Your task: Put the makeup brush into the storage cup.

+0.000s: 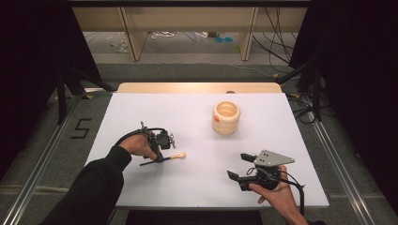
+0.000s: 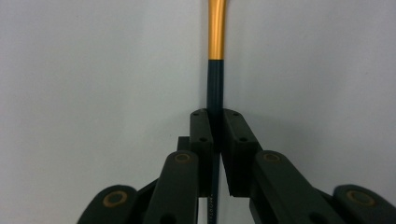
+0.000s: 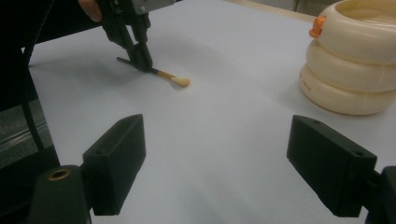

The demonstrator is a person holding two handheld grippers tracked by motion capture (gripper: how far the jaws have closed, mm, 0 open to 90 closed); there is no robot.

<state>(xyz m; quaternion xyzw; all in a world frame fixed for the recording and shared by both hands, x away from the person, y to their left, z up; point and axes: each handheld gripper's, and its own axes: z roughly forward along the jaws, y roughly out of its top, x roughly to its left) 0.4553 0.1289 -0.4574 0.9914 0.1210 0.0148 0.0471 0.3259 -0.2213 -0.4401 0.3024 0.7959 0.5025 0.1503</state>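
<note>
A small brush with a dark handle, a gold ferrule and a pale bristle tip lies on the white table, left of centre. My left gripper is shut on its dark handle. In the left gripper view the two pads press on the handle from both sides, and the brush runs straight ahead. The right gripper view shows the left gripper and the brush at the far left. My right gripper rests near the front right, wide open, with nothing between its jaws.
A cream ribbed pot made of stacked rings stands at the back right of centre, with a small orange tab on its side. A wooden strip edges the far side of the table. Dark curtains flank both sides.
</note>
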